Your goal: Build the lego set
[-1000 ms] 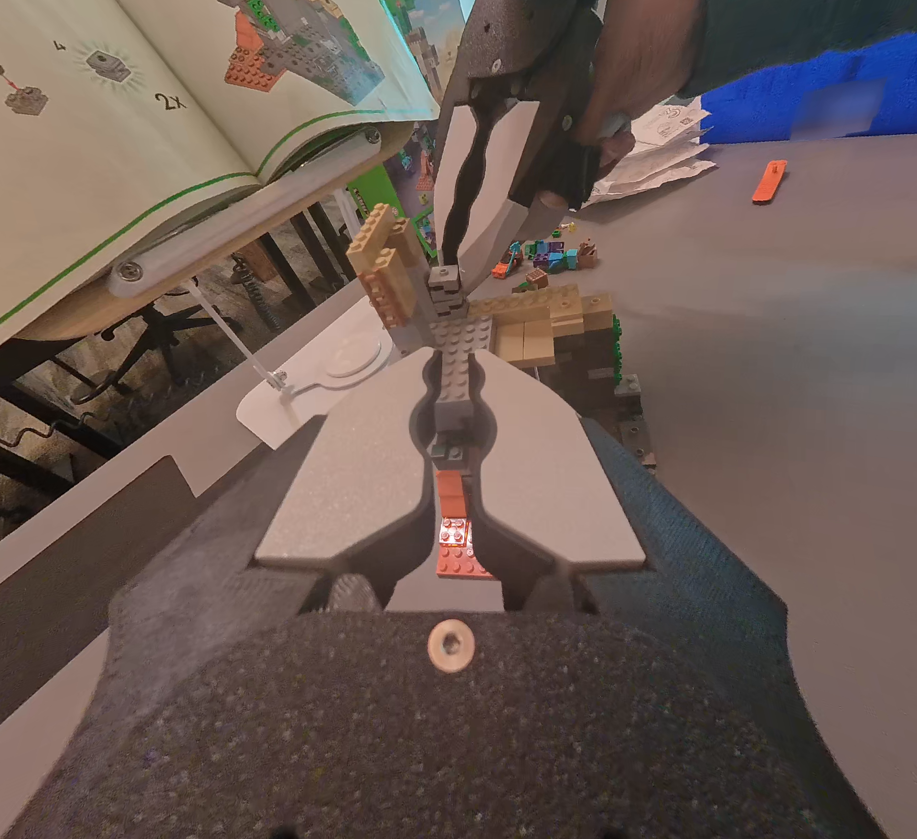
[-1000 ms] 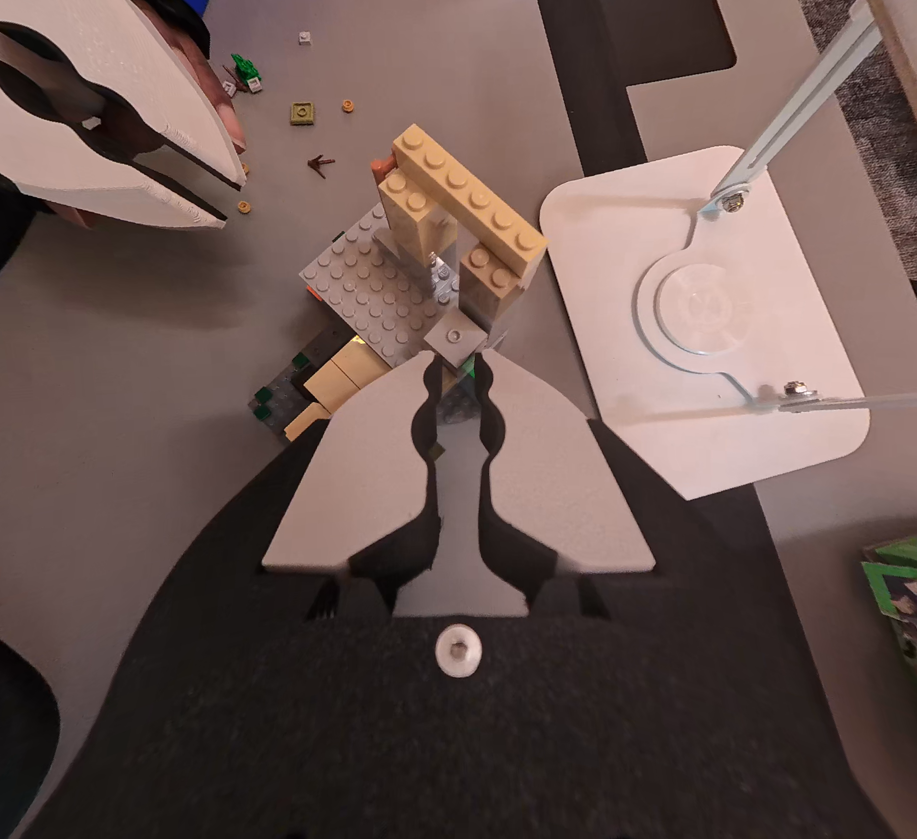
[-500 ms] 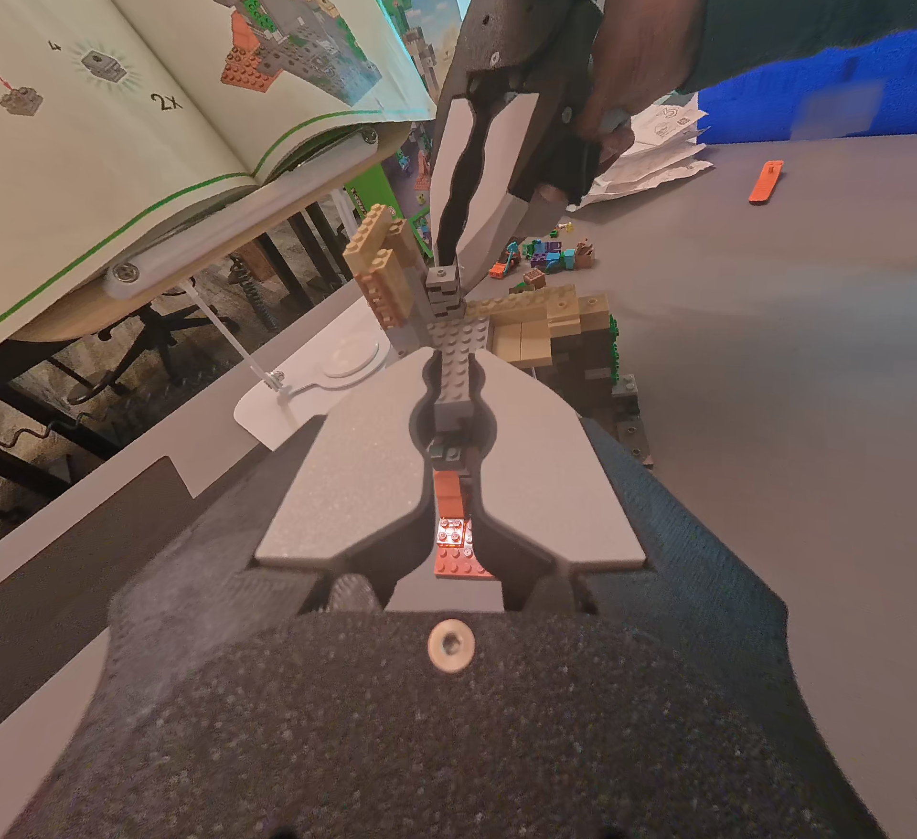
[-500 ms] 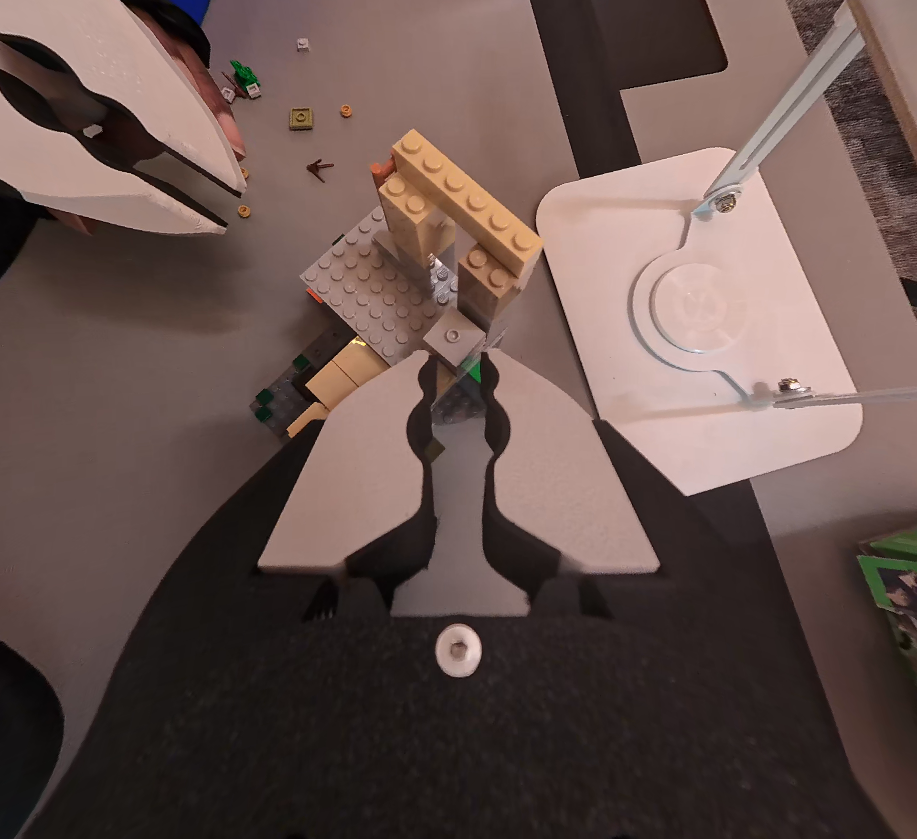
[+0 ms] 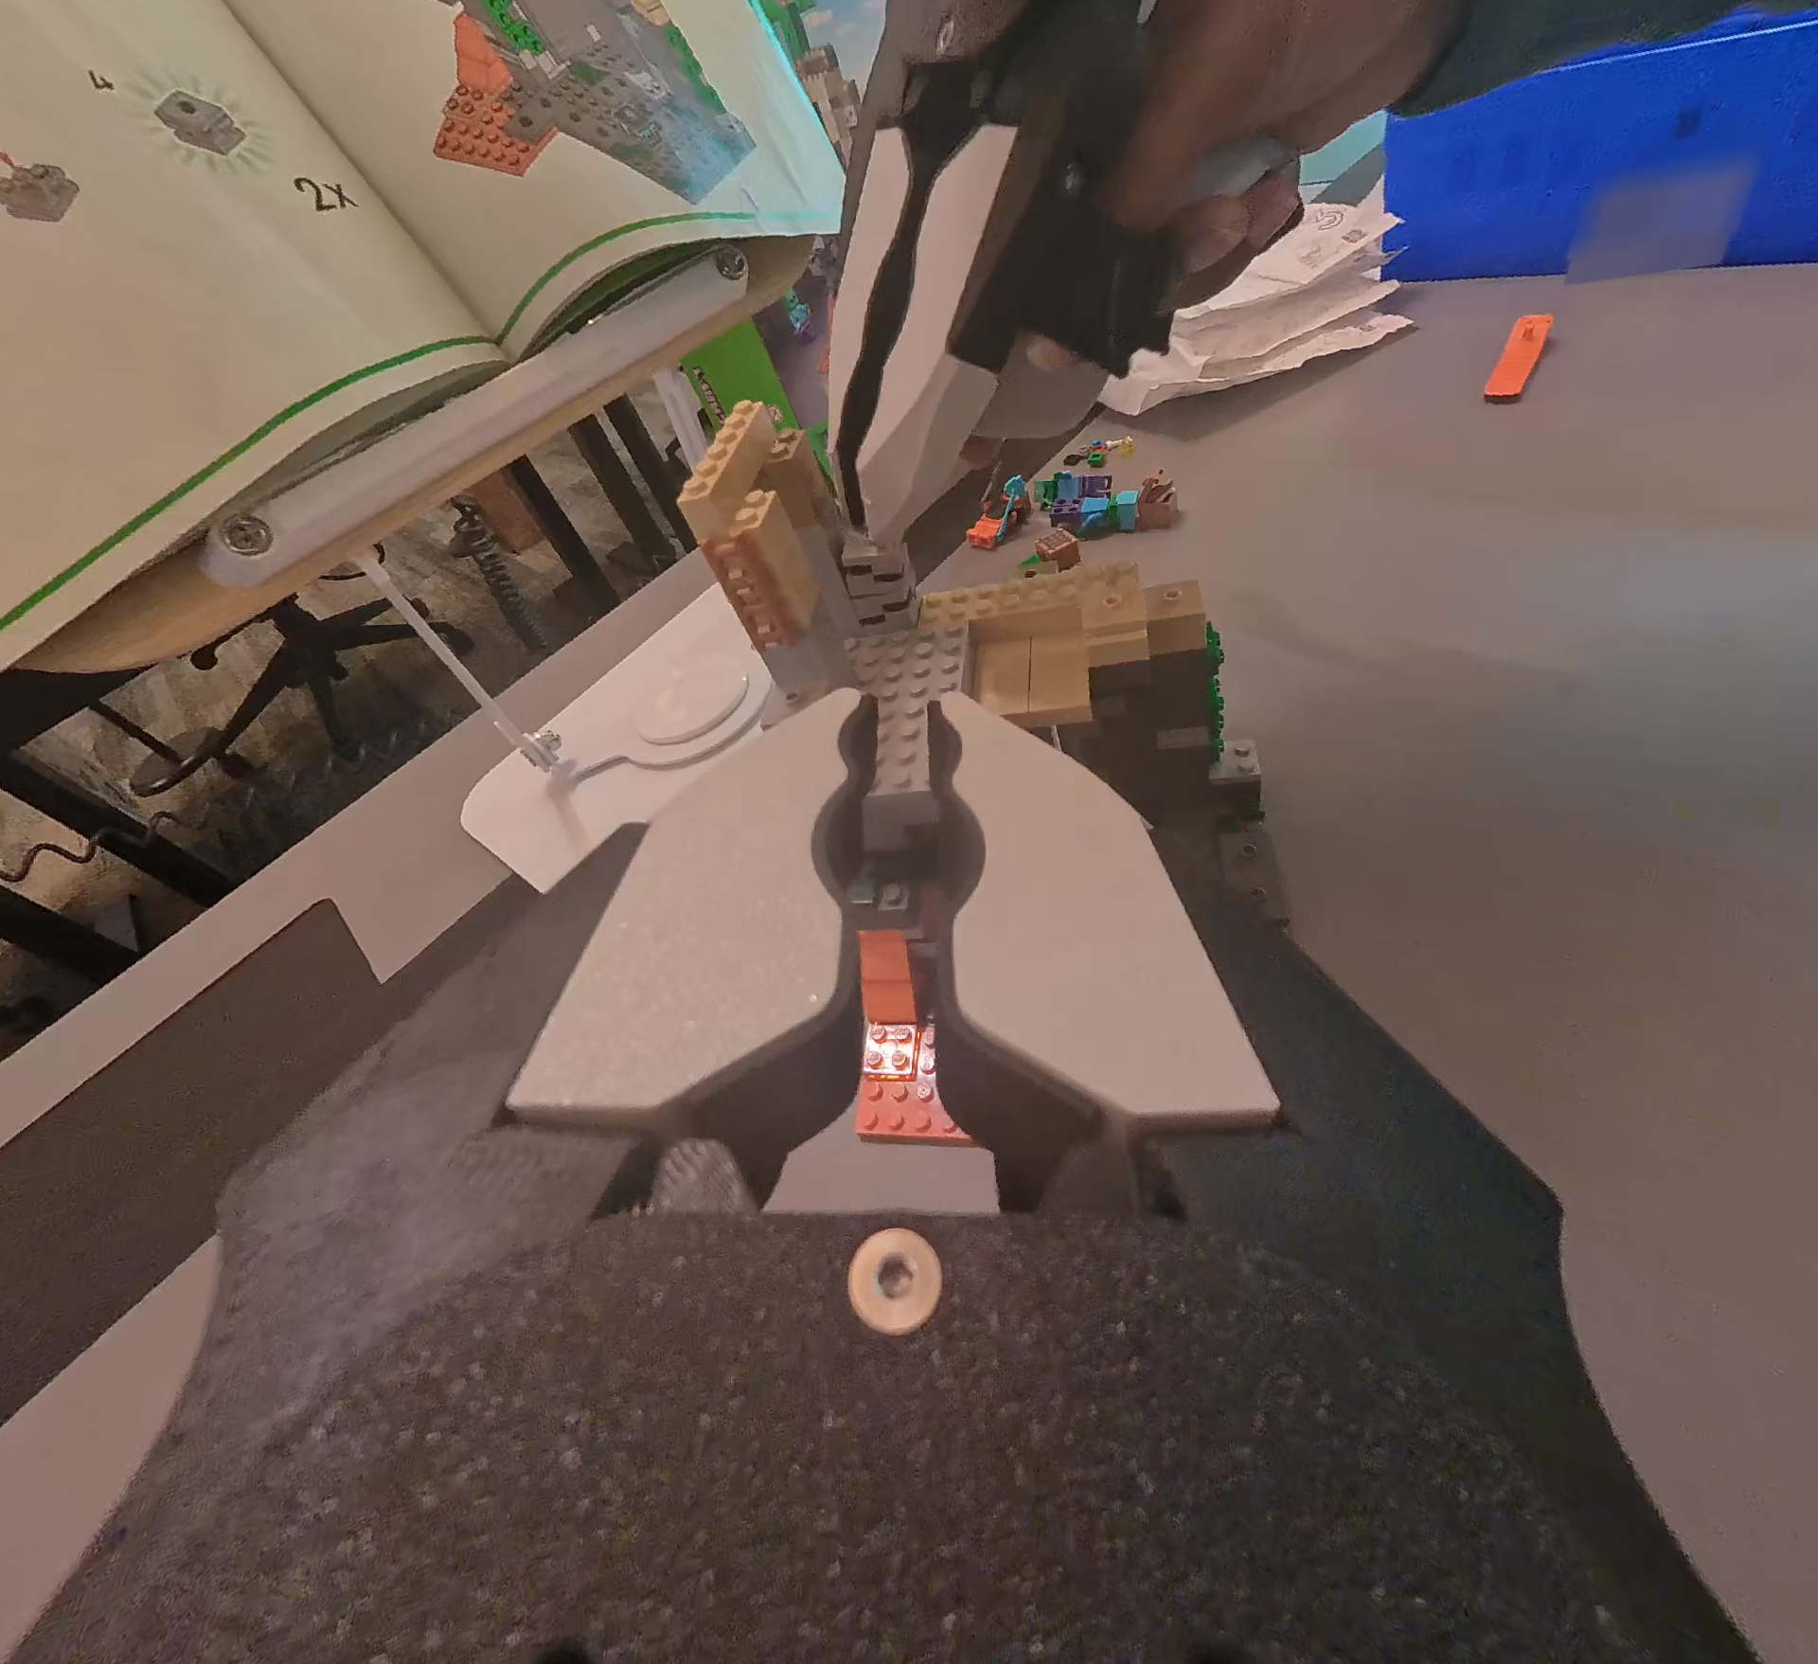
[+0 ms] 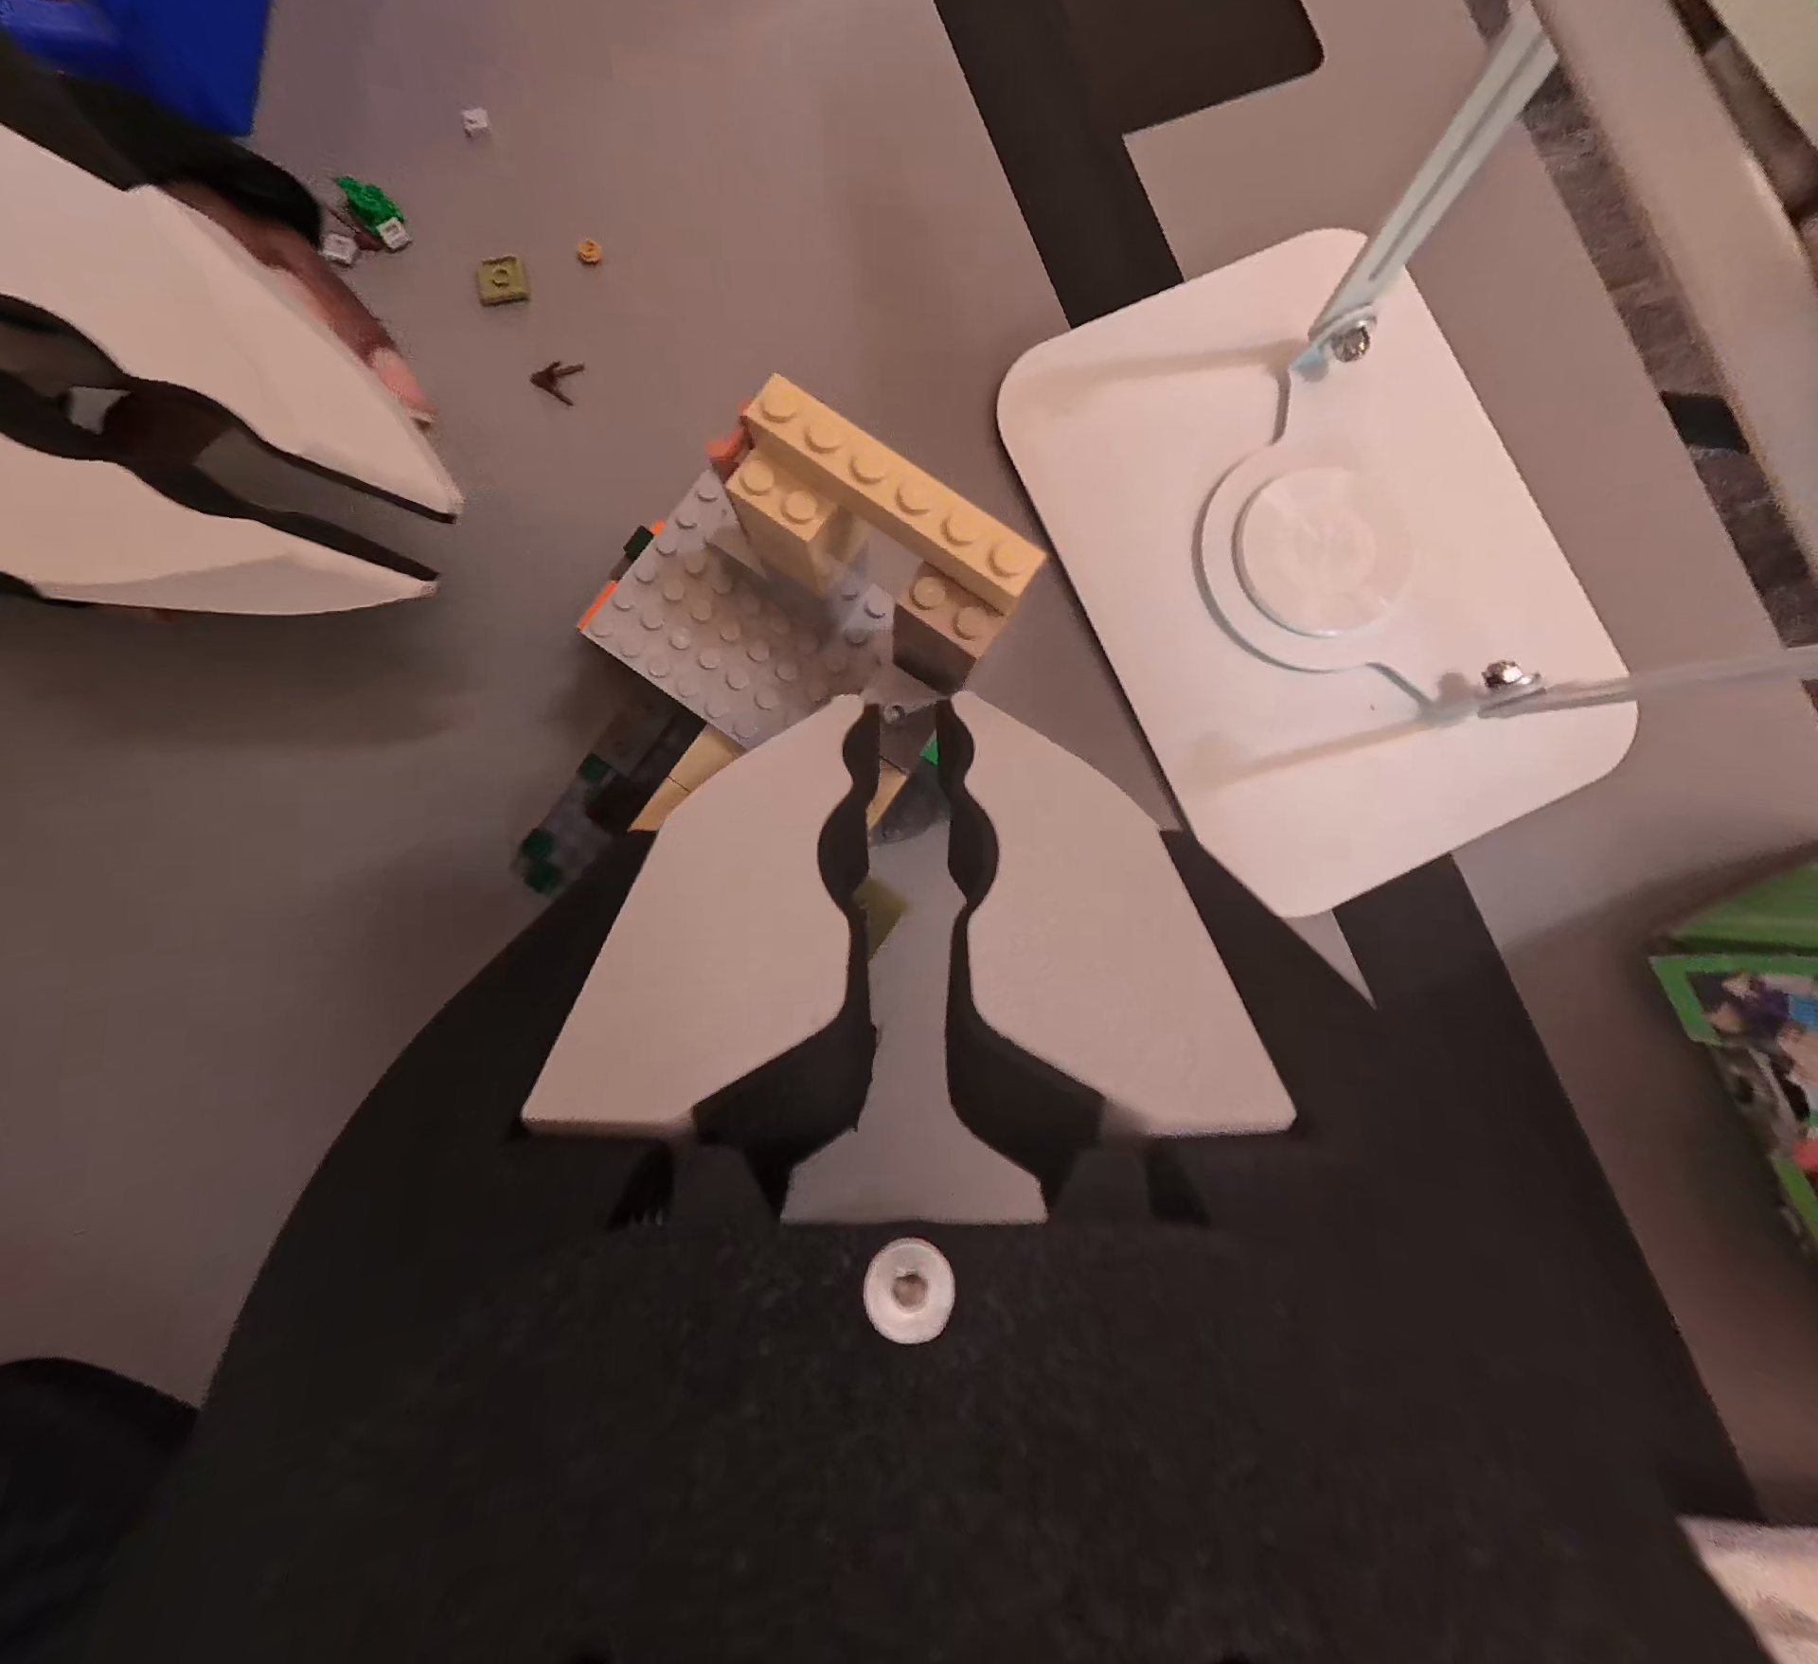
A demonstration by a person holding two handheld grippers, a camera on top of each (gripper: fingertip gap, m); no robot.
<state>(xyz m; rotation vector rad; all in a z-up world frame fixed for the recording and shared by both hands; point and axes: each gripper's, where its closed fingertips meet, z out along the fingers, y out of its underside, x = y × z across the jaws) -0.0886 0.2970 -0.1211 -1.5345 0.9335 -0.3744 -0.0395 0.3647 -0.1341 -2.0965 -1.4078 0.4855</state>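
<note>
The lego model (image 6: 708, 643) stands on the grey table: a grey studded plate with a tan arch (image 6: 885, 485) and tan, dark and orange parts. It also shows in the left wrist view (image 5: 1062, 662). My right gripper (image 6: 900, 710) comes down from above (image 5: 861, 529). It is shut on a small grey piece (image 5: 874, 552) that sits on top of a short grey stack beside the arch (image 5: 748, 515). My left gripper (image 5: 895, 707) has its jaws nearly together with nothing between them. In the right wrist view it sits just left of the model (image 6: 443, 544), apart from it.
An open instruction booklet (image 5: 295, 141) rests on a stand with a white base plate (image 6: 1308, 554) right of the model. Loose small pieces (image 6: 502, 279) lie behind the model. An orange separator tool (image 5: 1520, 357), paper bags (image 5: 1279, 318) and a blue bin (image 5: 1594, 151) are farther off. The grippers' ends are close to 9 cm from one another.
My right gripper has moved down toward the grey stack by the arch with the small grey piece, which its tips now mostly hide in the right wrist view. The left gripper has barely moved.
</note>
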